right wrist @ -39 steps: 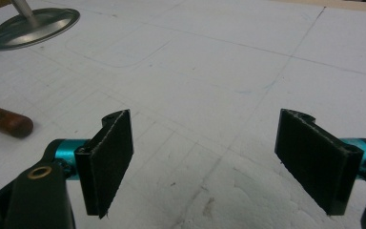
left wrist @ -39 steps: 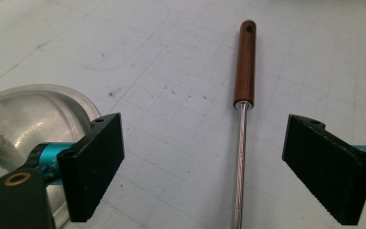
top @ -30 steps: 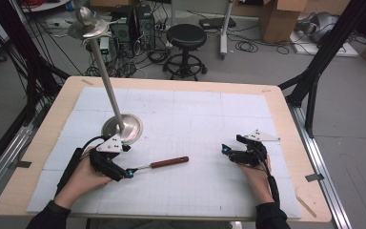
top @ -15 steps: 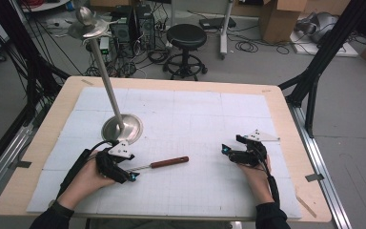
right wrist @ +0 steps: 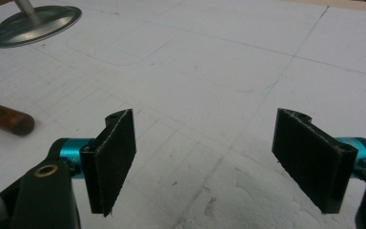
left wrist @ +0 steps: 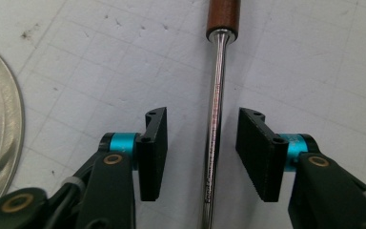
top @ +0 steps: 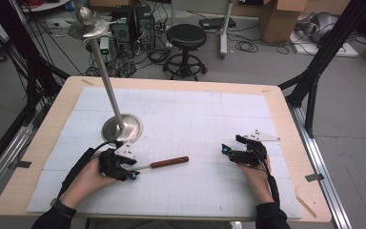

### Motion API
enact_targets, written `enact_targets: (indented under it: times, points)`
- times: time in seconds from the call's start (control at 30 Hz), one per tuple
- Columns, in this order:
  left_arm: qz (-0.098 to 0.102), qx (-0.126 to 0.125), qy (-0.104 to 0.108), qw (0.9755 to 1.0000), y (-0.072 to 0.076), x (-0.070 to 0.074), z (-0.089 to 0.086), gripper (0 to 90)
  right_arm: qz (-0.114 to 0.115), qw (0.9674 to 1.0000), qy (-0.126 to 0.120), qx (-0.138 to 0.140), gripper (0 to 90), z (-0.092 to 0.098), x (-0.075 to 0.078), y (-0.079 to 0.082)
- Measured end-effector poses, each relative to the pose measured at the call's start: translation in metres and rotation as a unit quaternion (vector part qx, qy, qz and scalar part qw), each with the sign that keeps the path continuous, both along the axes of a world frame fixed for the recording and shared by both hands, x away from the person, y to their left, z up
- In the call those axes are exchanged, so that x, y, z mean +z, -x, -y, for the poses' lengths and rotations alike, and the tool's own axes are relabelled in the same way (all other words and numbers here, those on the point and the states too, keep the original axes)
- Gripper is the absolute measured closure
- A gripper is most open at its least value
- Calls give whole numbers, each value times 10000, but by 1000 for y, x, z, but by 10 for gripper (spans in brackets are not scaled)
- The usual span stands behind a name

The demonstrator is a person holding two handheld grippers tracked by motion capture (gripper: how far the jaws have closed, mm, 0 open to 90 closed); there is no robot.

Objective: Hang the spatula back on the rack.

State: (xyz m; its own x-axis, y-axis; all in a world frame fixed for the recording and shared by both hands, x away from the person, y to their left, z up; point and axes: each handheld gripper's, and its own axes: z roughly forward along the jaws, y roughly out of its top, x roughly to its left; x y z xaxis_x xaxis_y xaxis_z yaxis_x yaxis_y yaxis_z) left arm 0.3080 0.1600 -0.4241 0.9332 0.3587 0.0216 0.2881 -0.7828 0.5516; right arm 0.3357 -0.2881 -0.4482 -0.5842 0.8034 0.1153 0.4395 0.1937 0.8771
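screwdriver (top: 159, 163) | brown handle, steel shaft | flat on mat | beside stand base (top: 122, 128)

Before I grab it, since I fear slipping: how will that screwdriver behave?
The screwdriver looks stiff. Its round, polished shaft may slip or roll between the open left gripper. The wooden handle probably makes that end heavier, so it may droop.

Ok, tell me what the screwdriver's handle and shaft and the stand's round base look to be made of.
Screwdriver handle: probably wood, reddish-brown with a smooth, dull sheen; stained plastic is possible.
Screwdriver shaft: metal, likely chromed or polished steel, bright with fine lengthwise streaks of reflection.
Stand base: metal, perhaps brushed steel or aluminium, silvery-grey with a soft circular sheen.
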Motion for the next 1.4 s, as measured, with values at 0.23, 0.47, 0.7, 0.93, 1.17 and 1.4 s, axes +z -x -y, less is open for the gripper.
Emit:
enact_targets:
  times: [0.23,0.47,0.7,0.93,1.17,1.4]
  points:
    - [-196,12,-72,9998,-5,1,2,645,-5,10000,6,4,224,0,0,0]
    - [-234,-9,-290,9993,-5,4,11,755,-7,10000,23,7,226,-1,0,0]
    - [-91,-151,-509,9986,-1,6,16,831,-6,10000,5,12,225,0,0,0]
    - [-204,-50,-543,9983,-2,7,18,843,-11,10000,8,18,222,0,0,0]
    - [-239,-57,-459,9986,-4,5,16,842,-22,10000,18,1,223,-1,0,0]
    - [-56,-76,-242,9997,-1,5,11,844,-34,10000,-42,-23,230,0,0,0]
